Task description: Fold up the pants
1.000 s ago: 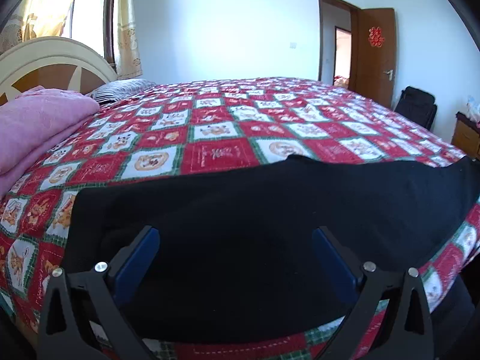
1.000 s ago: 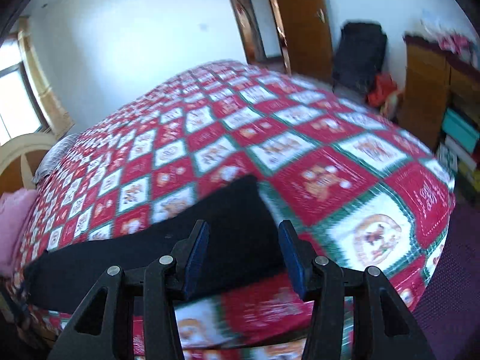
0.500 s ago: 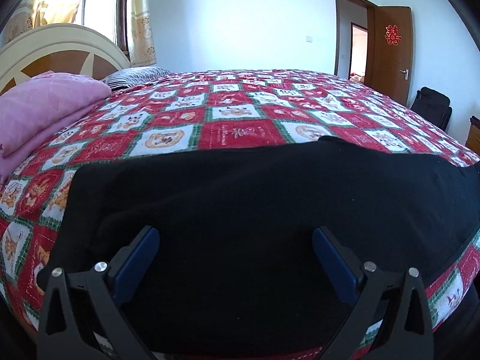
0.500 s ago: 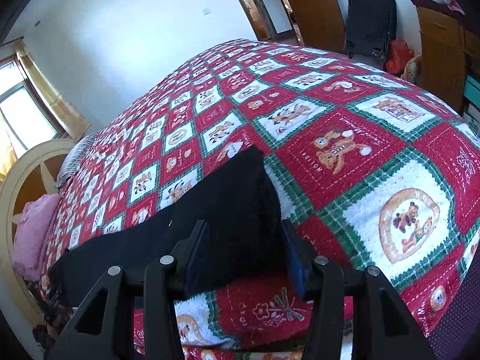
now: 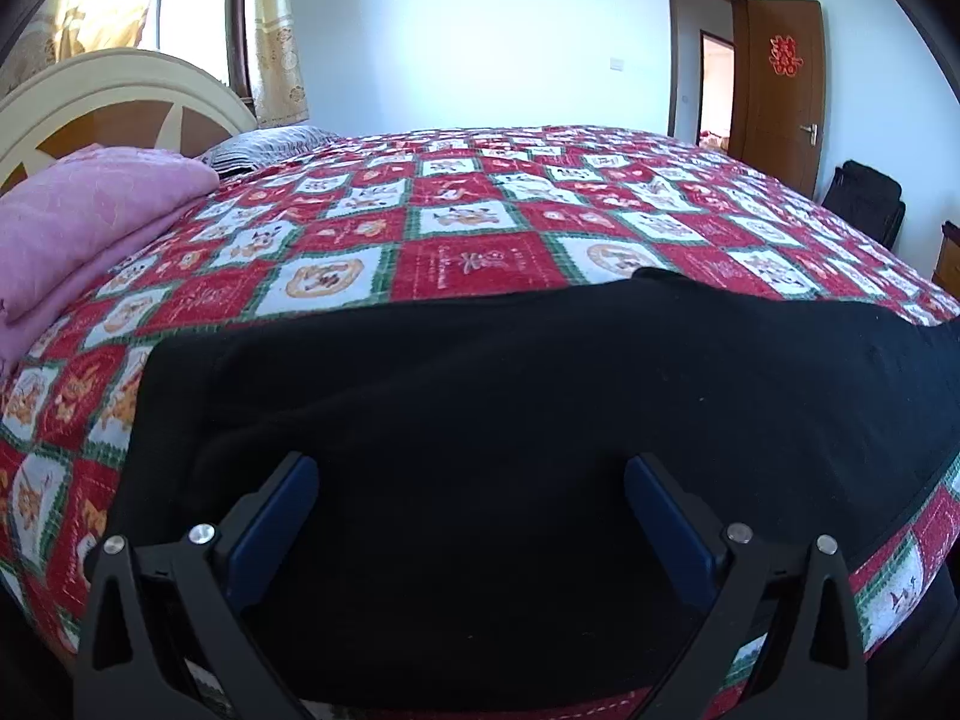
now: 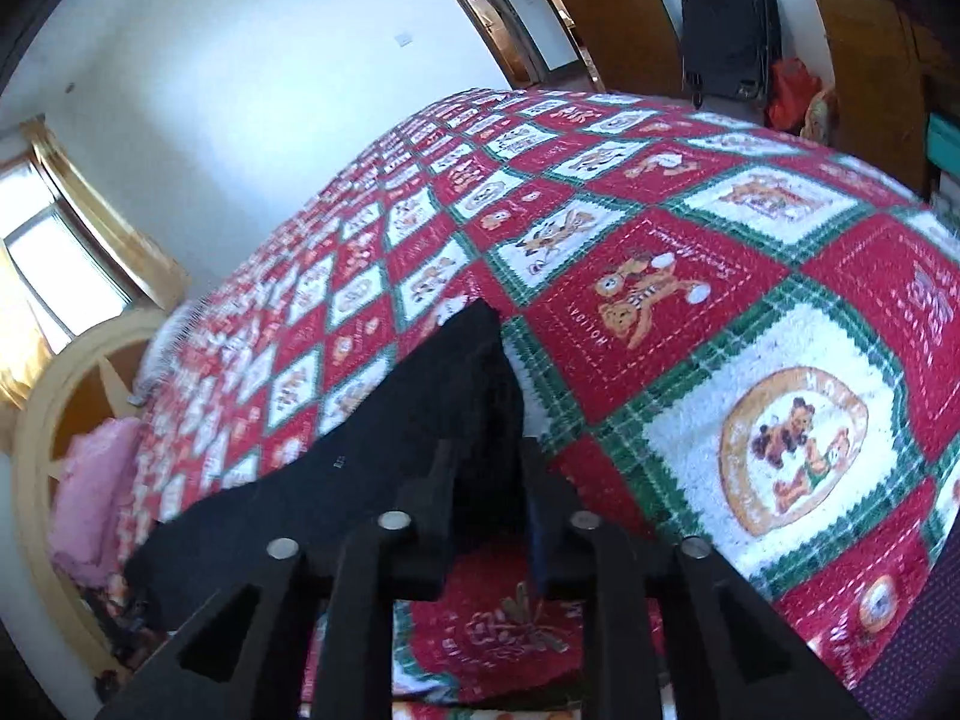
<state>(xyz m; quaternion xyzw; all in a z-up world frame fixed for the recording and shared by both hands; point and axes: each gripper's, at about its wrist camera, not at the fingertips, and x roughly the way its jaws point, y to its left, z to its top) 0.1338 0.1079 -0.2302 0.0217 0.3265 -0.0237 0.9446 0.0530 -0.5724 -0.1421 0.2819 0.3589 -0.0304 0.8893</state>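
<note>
Black pants lie stretched along the near edge of a bed with a red, green and white patchwork bedspread. My left gripper hovers open over the wide end of the pants, its blue-padded fingers far apart with nothing gripped. In the right wrist view the narrow leg end of the pants runs up between the fingers of my right gripper. Those fingers stand close together with the black fabric filling the gap, and the jaws are opening slightly. The fabric hides the pads.
A folded pink blanket and a striped pillow lie by the cream headboard on the left. A brown door stands open at the back right. Beyond the bed's foot stand a black suitcase and a wooden cabinet.
My right gripper has dropped and rolled toward the leg end, and its fingers have narrowed around the black fabric. The left gripper has stayed open over the pants, hardly moving.
</note>
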